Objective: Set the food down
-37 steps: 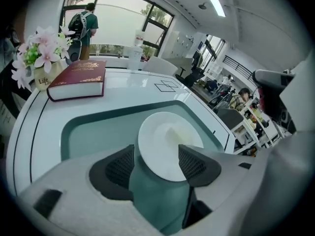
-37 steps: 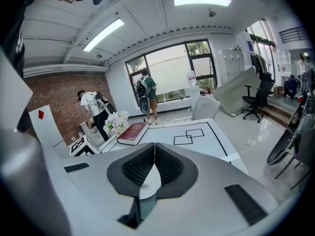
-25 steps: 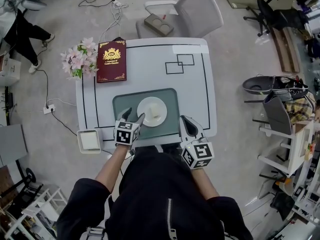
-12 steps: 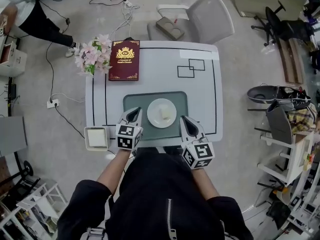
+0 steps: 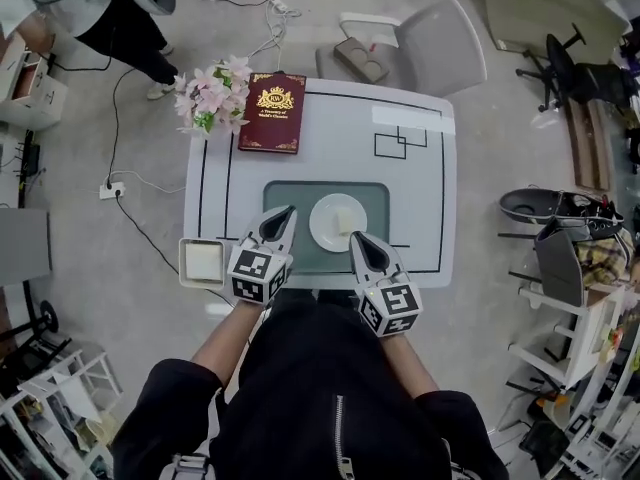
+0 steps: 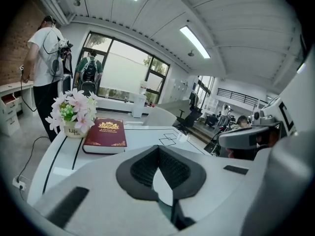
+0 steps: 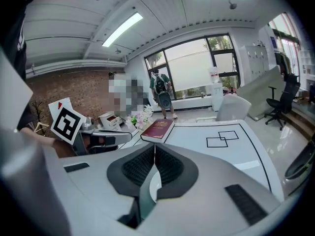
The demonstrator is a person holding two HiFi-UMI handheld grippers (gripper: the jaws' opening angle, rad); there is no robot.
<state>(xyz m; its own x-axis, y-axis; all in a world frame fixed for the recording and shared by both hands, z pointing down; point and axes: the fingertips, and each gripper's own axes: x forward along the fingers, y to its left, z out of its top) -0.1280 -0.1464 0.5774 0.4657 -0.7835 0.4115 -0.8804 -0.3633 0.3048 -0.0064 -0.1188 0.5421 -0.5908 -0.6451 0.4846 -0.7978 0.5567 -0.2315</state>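
Plate (image 5: 324, 228) released; left hand-held gripper (image 5: 285, 213) now shut, withdrawn.

A pale block of food (image 5: 348, 219) lay on a round white plate (image 5: 323, 230). The plate sat flat on a grey-green placemat (image 5: 290, 200).

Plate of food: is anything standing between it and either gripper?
Nothing visible does. The plate sits on the green mat with the food on it. The left gripper and right gripper, both shut and empty, are at its near side, with only bare mat showing there.
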